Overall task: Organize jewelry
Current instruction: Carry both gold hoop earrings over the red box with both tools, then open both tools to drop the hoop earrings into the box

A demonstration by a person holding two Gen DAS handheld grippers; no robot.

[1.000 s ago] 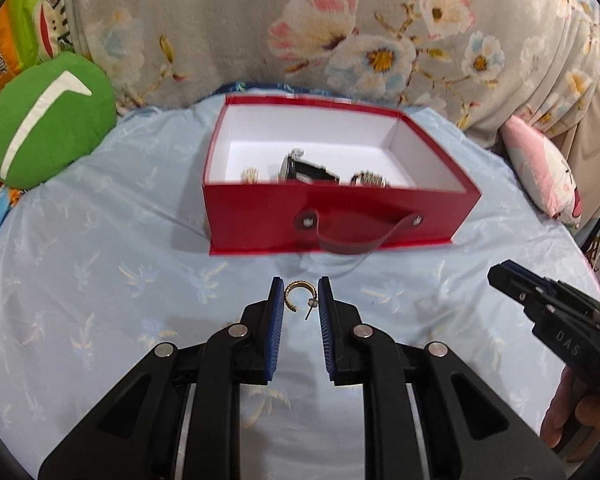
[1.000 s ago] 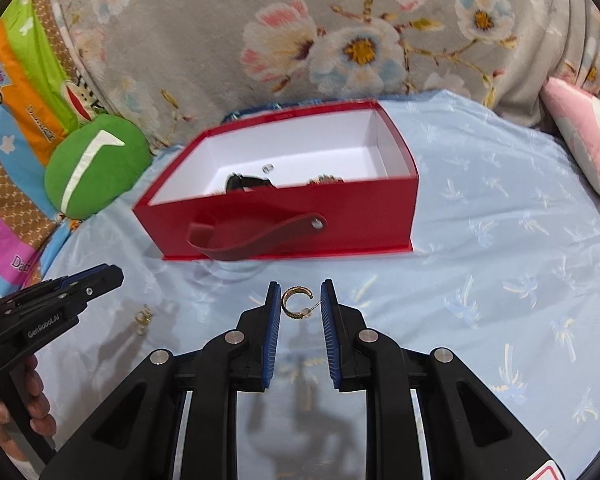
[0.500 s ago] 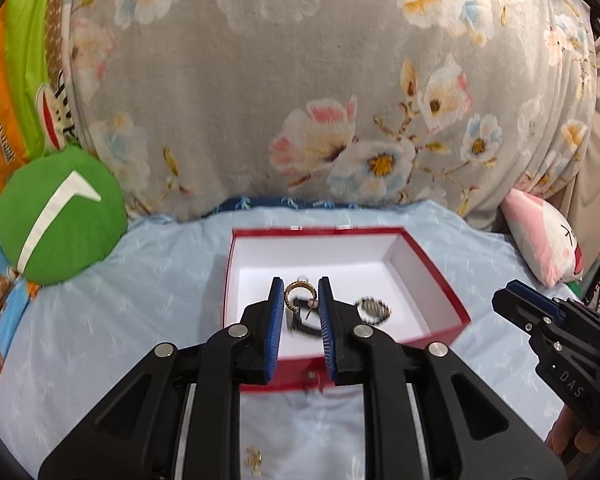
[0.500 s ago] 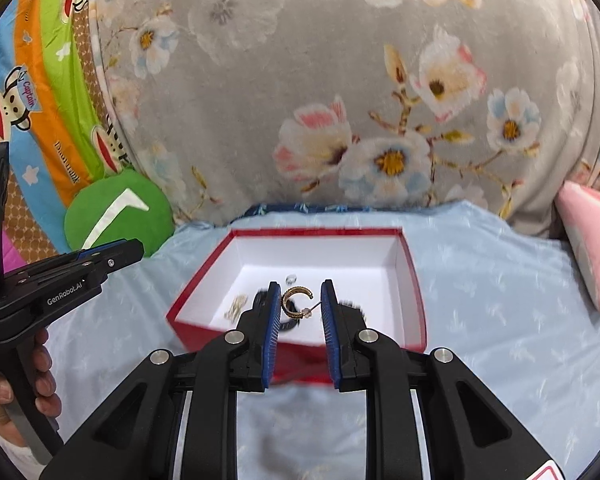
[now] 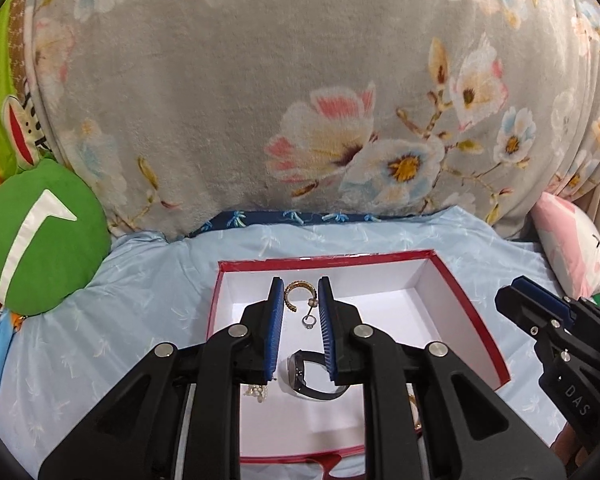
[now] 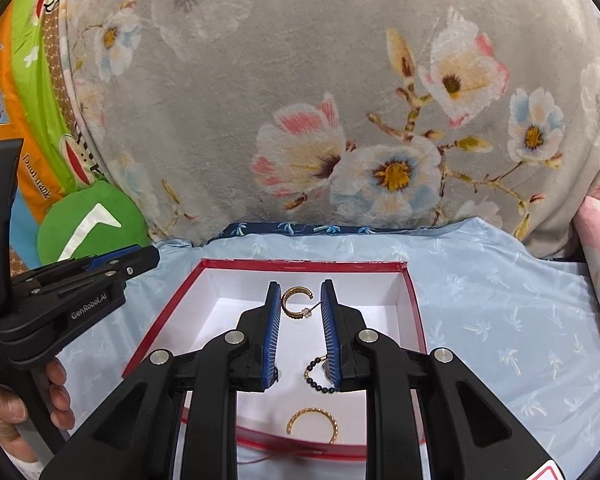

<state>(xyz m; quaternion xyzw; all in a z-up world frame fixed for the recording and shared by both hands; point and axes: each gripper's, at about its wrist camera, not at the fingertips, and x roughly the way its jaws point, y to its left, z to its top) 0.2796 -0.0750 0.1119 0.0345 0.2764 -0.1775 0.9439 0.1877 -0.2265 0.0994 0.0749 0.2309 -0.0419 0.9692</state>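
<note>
Gripping a gold hoop earring point(image 5: 298, 294) apiece, the left claw point(image 5: 299, 300) and right claw point(image 6: 300, 300) hung over the open red box point(image 5: 466, 300) on the bed point(image 5: 140, 292). Risk noted: each hoop was pinched only at its edges, so an early release or slip could drop it onto the sheet. The right claw's hoop point(image 6: 296, 302) was beaded, with post and clear back. A black watch point(image 5: 304, 374), bead strand point(image 6: 318, 376) and another hoop point(image 6: 312, 424) lay inside.

Two gold hoop earrings point(image 5: 298, 294) point(image 6: 296, 302) — each pinched between blue pads — hung above the open, white-lined red box point(image 5: 456, 280).
</note>
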